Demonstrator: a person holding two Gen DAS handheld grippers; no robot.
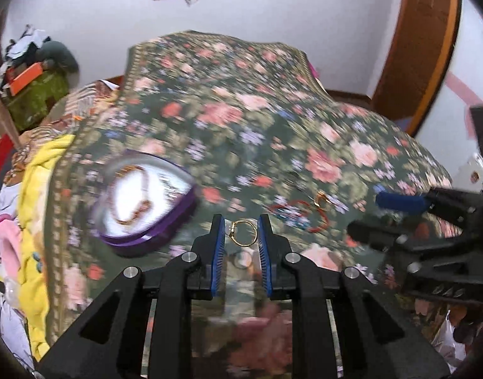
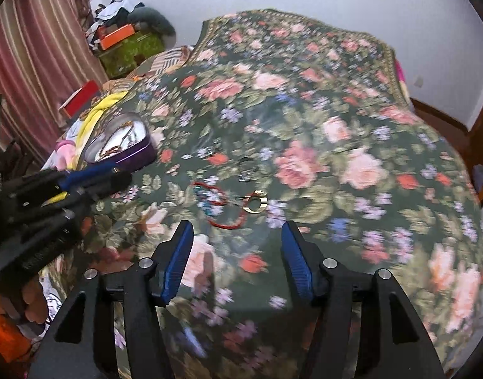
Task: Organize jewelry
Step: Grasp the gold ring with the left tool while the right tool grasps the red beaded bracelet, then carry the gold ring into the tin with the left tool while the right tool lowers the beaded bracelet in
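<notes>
Floral bedspread [image 1: 273, 101] is filling most of both views, acting as the work surface with the jewelry laid out loose on it, probably so each piece can be picked singly.

Purple heart-shaped tin [image 1: 146, 202] is sitting open at left-centre of the left wrist view and at mid-left of the right wrist view [image 2: 121, 145]. A beaded chain is lying inside it, so it looks like the collecting box; lid not visible.

Left gripper [image 1: 241, 230] is sitting at bottom centre of its own view, blue pads clamped on a gold ring [image 1: 243, 233]. The ring is pinched across its band, between the pad tips, lifted off the cloth; a faint ring reflection is showing below on the mount. Tin is lying just left and slightly above the pads, so judging the ring is heading there. Frame is motion-blurred.

Right gripper [image 2: 238, 246] is hanging at bottom centre of its view, jaws wide apart, holding nothing. Likely waiting for the next piece.

Red cord bracelet [image 2: 219, 205] with small blue-green beads is lying on the cloth just above and between the right gripper's tips, not touching. A second gold ring [image 2: 255, 202] is resting just right of the bracelet, upper centre of the jaw gap, near but clear of the pads. Both are showing in the left view too, right of the held ring.
</notes>
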